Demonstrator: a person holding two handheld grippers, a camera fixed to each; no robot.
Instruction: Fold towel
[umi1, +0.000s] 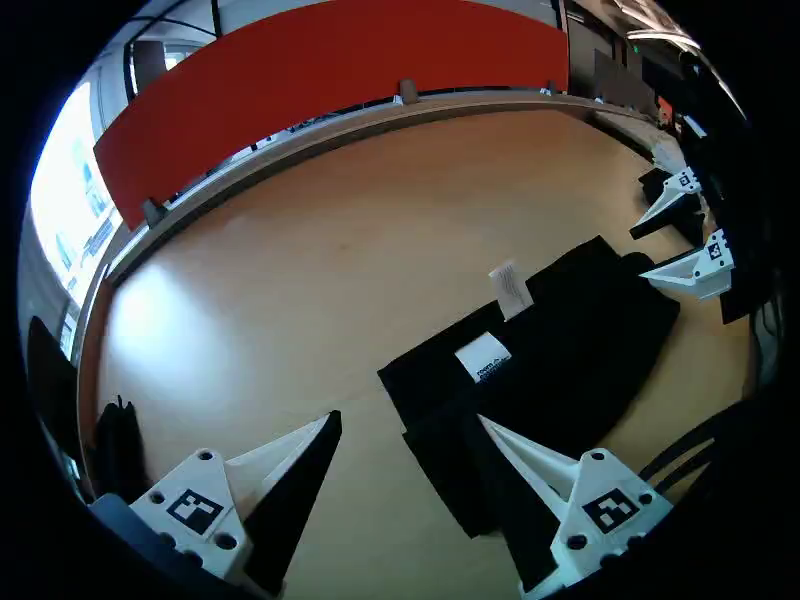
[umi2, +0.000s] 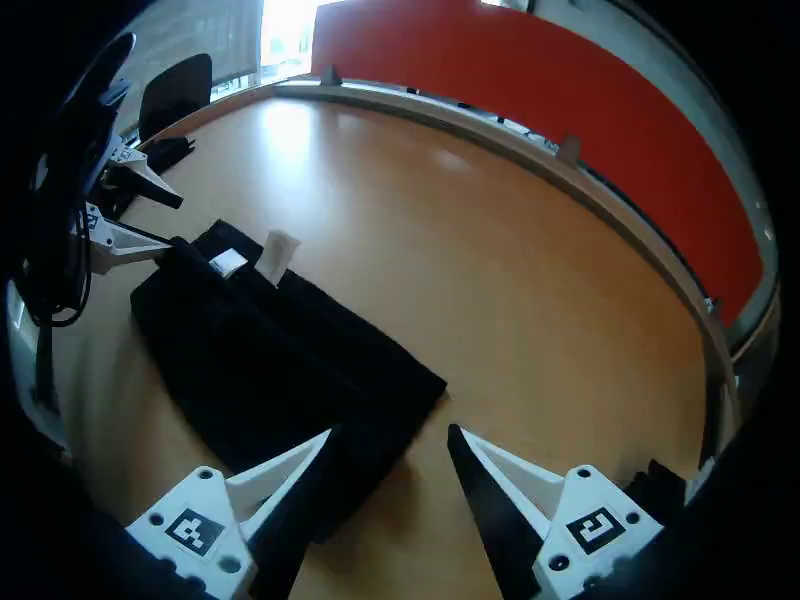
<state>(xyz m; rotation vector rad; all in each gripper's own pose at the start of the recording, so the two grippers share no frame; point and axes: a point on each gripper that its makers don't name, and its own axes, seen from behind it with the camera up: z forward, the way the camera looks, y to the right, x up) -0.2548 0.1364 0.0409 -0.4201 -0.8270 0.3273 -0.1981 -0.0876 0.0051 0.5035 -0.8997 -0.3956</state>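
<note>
- A black towel (umi1: 570, 340) lies flat on a light wooden worktop (umi1: 330, 260), partly folded into a long, layered strip.
- Two white tags show on the towel: one tag (umi1: 510, 289) sticks out past its edge onto the wood, and the other tag (umi1: 483, 357) lies on the dark cloth.
- The left gripper (umi1: 405, 465) hovers at one end of the towel. Its white fingers are spread wide and grip nothing. In the left gripper view, one finger sits over the near corner of the cloth and the other over bare wood.
- The right gripper (umi2: 385, 450) hovers at the opposite end, its fingers also spread wide with nothing between them. In the right gripper view, one finger overlaps the towel's near edge and the other is over bare wood.
- In the right gripper view, the left gripper appears farther off at the towel's far corner, with one fingertip right at the cloth; whether it touches is unclear.
- A long red panel (umi1: 330, 70) runs along the far edge of the worktop.
- A dark chair (umi2: 175, 92) stands beyond one corner, near a bright window (umi2: 290, 30).
</note>
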